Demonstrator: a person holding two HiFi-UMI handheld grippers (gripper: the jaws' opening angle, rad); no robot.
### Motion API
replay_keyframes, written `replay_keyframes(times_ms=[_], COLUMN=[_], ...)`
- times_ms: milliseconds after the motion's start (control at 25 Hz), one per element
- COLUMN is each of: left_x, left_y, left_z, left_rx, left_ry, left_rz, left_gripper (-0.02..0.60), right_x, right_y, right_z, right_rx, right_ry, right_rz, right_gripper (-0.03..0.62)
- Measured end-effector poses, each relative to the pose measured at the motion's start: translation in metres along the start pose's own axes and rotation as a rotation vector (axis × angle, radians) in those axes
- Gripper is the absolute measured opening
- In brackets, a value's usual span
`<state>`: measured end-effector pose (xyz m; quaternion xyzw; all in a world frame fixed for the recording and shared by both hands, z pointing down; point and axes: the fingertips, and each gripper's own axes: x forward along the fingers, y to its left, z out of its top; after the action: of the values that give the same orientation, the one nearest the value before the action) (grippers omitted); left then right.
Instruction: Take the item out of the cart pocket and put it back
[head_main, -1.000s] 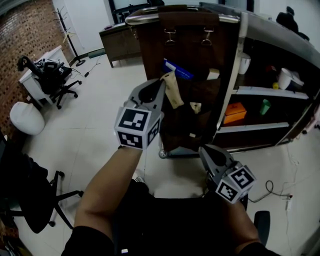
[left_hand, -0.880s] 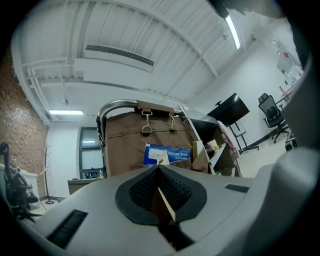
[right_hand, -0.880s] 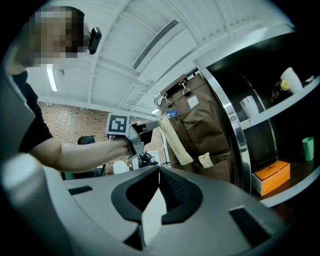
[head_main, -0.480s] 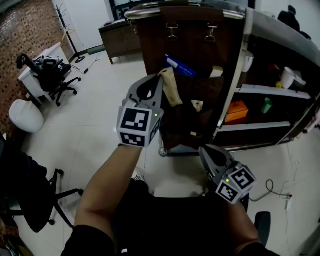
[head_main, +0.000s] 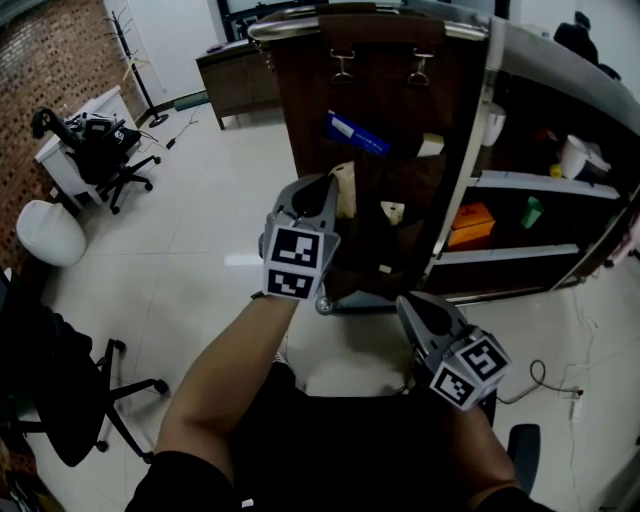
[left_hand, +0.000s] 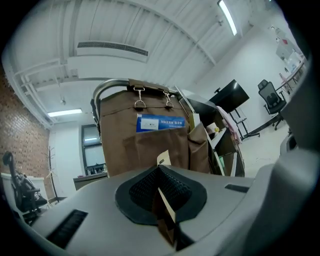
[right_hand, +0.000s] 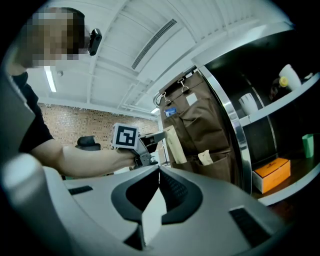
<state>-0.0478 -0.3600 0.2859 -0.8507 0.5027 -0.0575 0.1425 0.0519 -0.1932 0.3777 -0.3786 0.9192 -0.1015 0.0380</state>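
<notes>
Pale floor tiles (head_main: 190, 230) surround the brown cart (head_main: 400, 100). My left gripper (head_main: 328, 184) pinches a tan packet (head_main: 346, 190); my right gripper (head_main: 409, 304) is pressed together.

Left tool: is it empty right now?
No, the left tool is shut on a flat tan packet, whose serrated top edge sticks out past the jaws.

Tan paper packet (head_main: 346, 192): flat, long and narrow, notched along its top edge. It stands upright with a slight tilt, its lower part pinched between the closed jaws of the left gripper (head_main: 331, 186). It is close against the near face of the cart's hanging organiser, above the lower cart pocket (head_main: 385, 248). Whether its bottom end is inside can't be told. The pocket is dark brown cloth, open at the top.
</notes>
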Motion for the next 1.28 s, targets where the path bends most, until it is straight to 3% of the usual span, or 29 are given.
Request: replay_keyframes(times_ms=[760,1120,1280], left_x=[0.023,0.023,0.02], left_y=[-0.021,-0.017,-0.016], left_z=[-0.107,-0.108,-0.1], left_rx=[-0.147,-0.209,-0.225], left_ry=[0.247,0.242,0.213], left_rz=[-0.032,-0.029,-0.037], left_gripper=[0.006,0.025,0.091], right_x=[0.0,-0.002,-0.002], right_y=[-0.007,-0.008,-0.008], right_z=[-0.006,-0.003,-0.002], right_rx=[0.018,0.018,0.019], right_ry=[0.008,0.0,-0.002], right_rz=[-0.008,-0.009,-0.01], right_gripper=[0.02,0.02,0.02])
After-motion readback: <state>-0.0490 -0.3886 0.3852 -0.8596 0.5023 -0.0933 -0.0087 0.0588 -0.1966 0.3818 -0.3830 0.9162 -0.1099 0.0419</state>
